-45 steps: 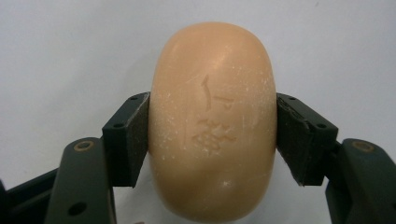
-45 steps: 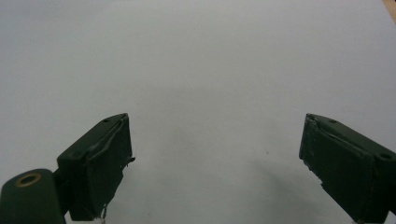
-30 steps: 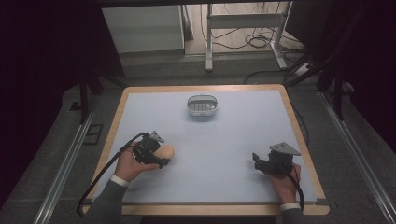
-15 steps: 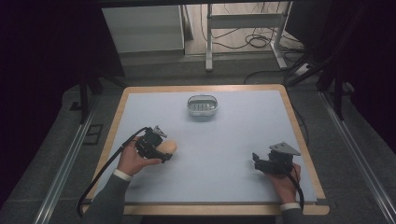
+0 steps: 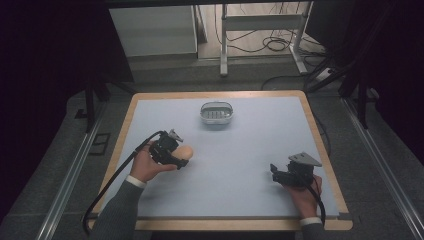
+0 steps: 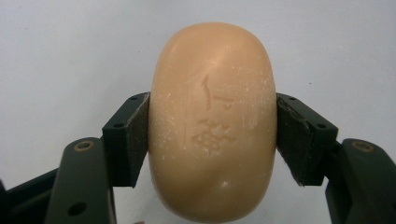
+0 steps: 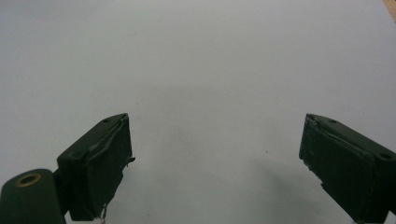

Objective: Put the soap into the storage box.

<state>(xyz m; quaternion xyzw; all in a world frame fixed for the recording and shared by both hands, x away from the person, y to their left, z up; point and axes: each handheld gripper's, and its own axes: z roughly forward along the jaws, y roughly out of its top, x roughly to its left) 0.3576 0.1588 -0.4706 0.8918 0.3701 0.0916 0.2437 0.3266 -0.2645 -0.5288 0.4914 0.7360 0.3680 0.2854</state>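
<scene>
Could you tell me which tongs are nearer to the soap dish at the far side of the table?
Left. The left tongs, shut on the soap, sit nearer the soap dish. The right tongs hang open by the near right corner, farther off.

A small metal basket (image 5: 217,113) sits on the table (image 5: 260,135)

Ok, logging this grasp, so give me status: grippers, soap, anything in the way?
Left gripper shut on soap bar. Right gripper open, empty. Soap dish far side, path clear.
</scene>
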